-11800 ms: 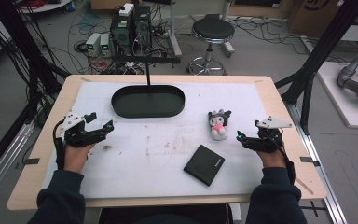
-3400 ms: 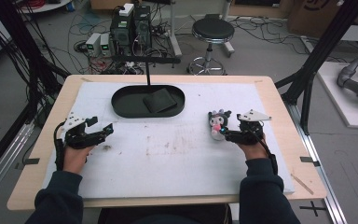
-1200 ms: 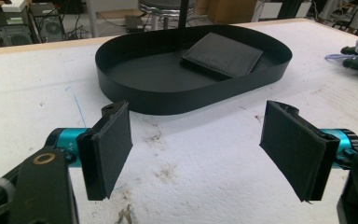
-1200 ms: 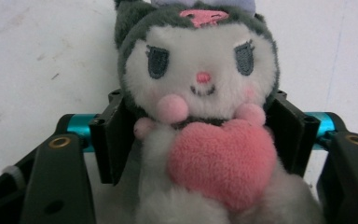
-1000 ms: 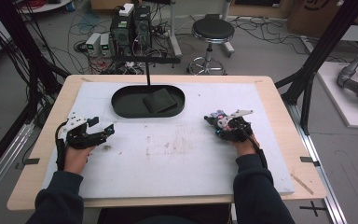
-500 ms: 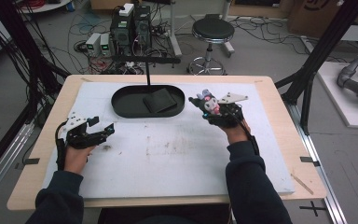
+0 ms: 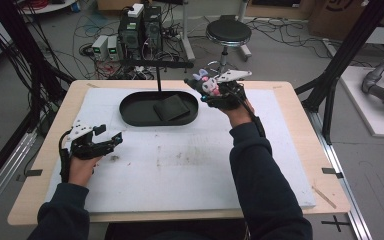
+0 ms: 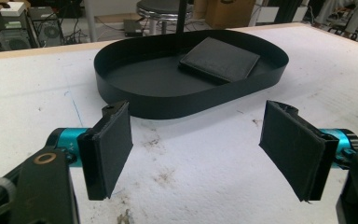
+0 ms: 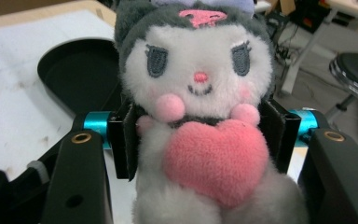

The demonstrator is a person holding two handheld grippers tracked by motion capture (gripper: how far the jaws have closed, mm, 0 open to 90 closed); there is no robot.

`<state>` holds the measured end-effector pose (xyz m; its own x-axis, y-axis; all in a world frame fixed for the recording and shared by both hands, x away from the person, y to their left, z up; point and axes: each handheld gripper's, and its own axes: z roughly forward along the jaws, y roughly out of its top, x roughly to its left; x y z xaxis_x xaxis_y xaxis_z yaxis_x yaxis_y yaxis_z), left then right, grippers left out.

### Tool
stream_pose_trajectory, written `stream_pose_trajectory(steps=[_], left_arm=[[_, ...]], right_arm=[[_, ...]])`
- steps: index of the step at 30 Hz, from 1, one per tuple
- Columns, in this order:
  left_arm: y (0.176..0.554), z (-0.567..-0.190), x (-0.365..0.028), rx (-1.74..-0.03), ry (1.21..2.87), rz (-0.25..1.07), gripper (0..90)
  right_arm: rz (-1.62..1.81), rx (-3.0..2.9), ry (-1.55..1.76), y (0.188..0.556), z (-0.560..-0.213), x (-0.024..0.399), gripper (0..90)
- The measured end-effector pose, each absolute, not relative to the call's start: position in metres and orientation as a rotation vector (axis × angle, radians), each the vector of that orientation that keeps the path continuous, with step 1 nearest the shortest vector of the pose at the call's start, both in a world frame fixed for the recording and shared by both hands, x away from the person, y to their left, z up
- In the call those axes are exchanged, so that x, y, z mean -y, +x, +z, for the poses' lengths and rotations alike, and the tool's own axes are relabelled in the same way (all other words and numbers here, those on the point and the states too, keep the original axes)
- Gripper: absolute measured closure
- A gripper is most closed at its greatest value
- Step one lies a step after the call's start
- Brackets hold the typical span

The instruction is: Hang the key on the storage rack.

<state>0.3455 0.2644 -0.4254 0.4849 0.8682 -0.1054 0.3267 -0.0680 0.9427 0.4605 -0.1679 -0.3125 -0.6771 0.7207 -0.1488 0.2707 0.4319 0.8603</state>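
A small plush toy [image 9: 200, 107] with a white face, grey hood and pink heart is clamped between the jaws of my right gripper [image 7: 206, 89], which hangs in the air by the right end of the black oval tray [image 7: 130, 110]. In the high view the plush toy [image 7: 207, 85] shows past the hand. A black wallet [image 7: 171, 107] lies in the tray's right half, and the wallet [image 8: 220, 58] also shows in the left gripper view. My left gripper [image 7: 111, 141] rests on the white mat at the left, open, with nothing between its pads [image 8: 109, 147].
A white foam mat [image 7: 180, 165] covers the wooden table. A thin black post [image 7: 158, 80] stands behind the tray [image 8: 121, 88]. Beyond the table's far edge are a round stool [image 7: 228, 32], computer boxes [image 7: 140, 25] and cables. Black frame legs [image 7: 340, 60] stand at the right.
My right gripper has lifted the plush toy off the mat and carried it left and away, to the tray's right end. The left gripper has stayed put.
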Motion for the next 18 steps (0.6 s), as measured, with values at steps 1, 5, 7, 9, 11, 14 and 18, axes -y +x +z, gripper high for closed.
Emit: stream_pose_trajectory(steps=[1,5,7,9,11,14,18], left_arm=[[0.346,-0.425,-0.264,-1.046,1.636,0.617,24.8],[0.346,-0.426,-0.264,-1.047,1.634,0.616,24.8],[0.346,-0.426,-0.265,-1.047,1.634,0.616,24.8],[0.346,-0.426,-0.265,-1.049,1.634,0.616,24.8],[0.346,-0.426,-0.265,-1.049,1.627,0.616,24.8],[0.346,-0.426,-0.266,-1.050,1.625,0.613,24.8],[0.346,-0.426,-0.267,-1.051,1.625,0.612,24.8]], right_arm=[[1.184,-2.188,0.832,0.466,-0.311,0.163,41.9],[1.190,-2.197,0.812,0.473,-0.306,0.154,41.9],[1.206,-2.195,0.801,0.478,-0.303,0.148,41.9],[1.194,-2.202,0.795,0.483,-0.300,0.141,41.9],[1.188,-2.200,0.796,0.489,-0.298,0.135,41.9],[1.157,-2.184,0.816,0.499,-0.293,0.125,41.9],[1.086,-2.125,0.856,0.506,-0.289,0.119,41.6]])
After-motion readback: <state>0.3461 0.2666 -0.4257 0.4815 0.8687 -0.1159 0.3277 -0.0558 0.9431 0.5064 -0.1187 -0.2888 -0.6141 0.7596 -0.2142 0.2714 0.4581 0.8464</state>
